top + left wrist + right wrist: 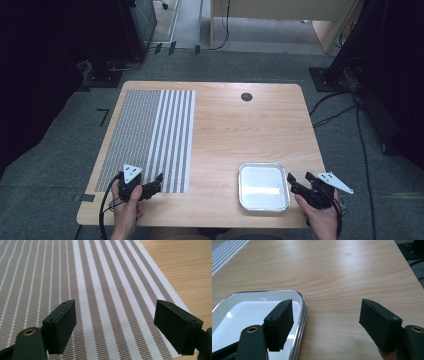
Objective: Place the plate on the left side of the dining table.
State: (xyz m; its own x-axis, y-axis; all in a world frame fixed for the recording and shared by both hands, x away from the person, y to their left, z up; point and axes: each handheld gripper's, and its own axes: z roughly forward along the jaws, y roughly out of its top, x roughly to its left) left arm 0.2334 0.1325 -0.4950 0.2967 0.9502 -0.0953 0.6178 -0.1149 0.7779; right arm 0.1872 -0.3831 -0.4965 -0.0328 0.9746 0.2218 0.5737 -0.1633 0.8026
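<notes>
Item one: my left gripper (159, 179), jaws spread and empty, hovering low over the near right corner of the striped placemat (150, 135), apparently poised to take its edge. Item two: my right gripper (292, 180), likewise released, holding nothing, one jaw above the rim of the metal tray (263, 186), which lies empty at the tabletop's (235, 130) near right. Mat and tray are well apart.

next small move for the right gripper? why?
Probably shift the right gripper a little toward the tray so its near rim sits between the jaws. They stand wide open and hold nothing; one jaw already hangs over the rim, the other over bare table. The left gripper hangs open over the striped mat.
</notes>
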